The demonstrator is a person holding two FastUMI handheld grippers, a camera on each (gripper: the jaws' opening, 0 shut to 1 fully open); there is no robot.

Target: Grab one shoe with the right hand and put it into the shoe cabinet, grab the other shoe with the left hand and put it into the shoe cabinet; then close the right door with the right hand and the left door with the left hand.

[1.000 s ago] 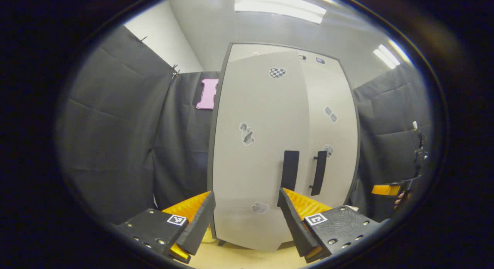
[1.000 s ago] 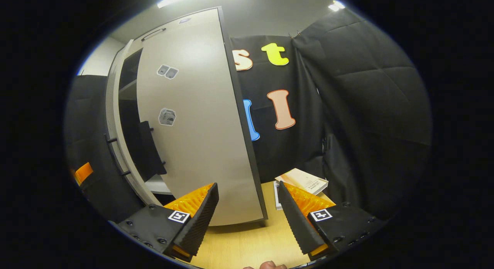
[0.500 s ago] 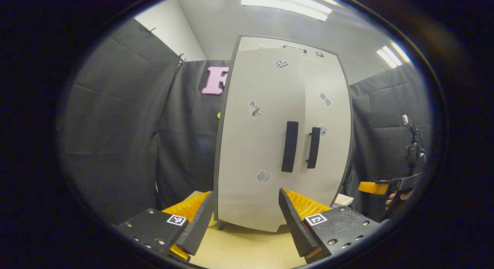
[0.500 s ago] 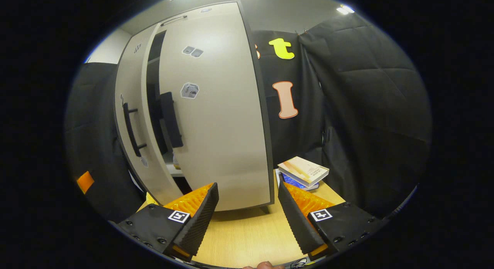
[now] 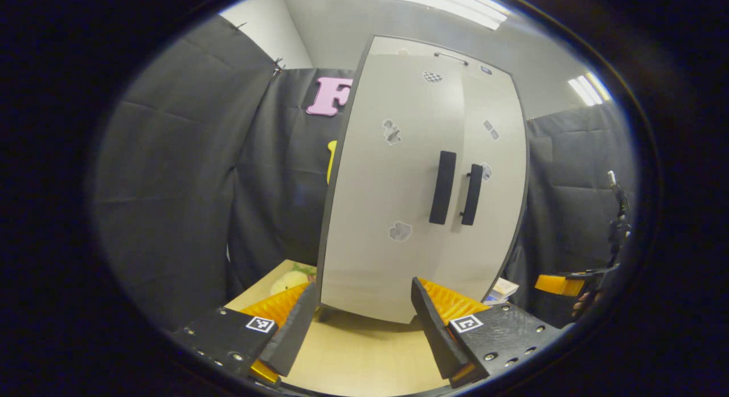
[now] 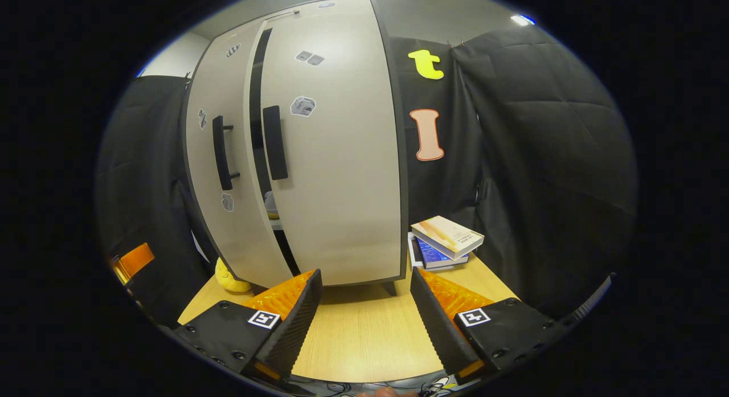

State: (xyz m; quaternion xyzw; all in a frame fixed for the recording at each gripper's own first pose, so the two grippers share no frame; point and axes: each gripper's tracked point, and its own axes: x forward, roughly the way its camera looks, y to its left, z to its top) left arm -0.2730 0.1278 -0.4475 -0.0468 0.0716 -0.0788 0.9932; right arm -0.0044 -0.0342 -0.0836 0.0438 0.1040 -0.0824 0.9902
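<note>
Both of your grippers have drawn back from the shoe cabinet (image 5: 421, 175) over the last second, so it now sits smaller and higher in each view.

Left gripper view: the left gripper (image 5: 363, 323) stands wide apart at the bottom of the frame, holding nothing. Above it, at centre, the left door (image 5: 387, 180) and right door (image 5: 495, 175) look nearly flush, their two dark handles (image 5: 442, 187) side by side. Your right gripper (image 5: 561, 284) shows small at the lower right edge; you cannot tell its opening from here. A pale yellow object (image 5: 290, 280) at lower left, beside the cabinet's foot, is too cut off to name.

Right gripper view: the right gripper (image 6: 364, 323) is also spread wide and empty at the bottom. At upper left, a dark gap (image 6: 256, 101) runs between the doors, so the right door (image 6: 336, 146) looks not quite shut. Something pale on a shelf (image 6: 272, 206) inside may be a shoe, but it is mostly hidden. A stack of books (image 6: 444, 243) lies right of centre on the table (image 6: 364, 340). Judged from this, the closing step looks almost finished.
</note>
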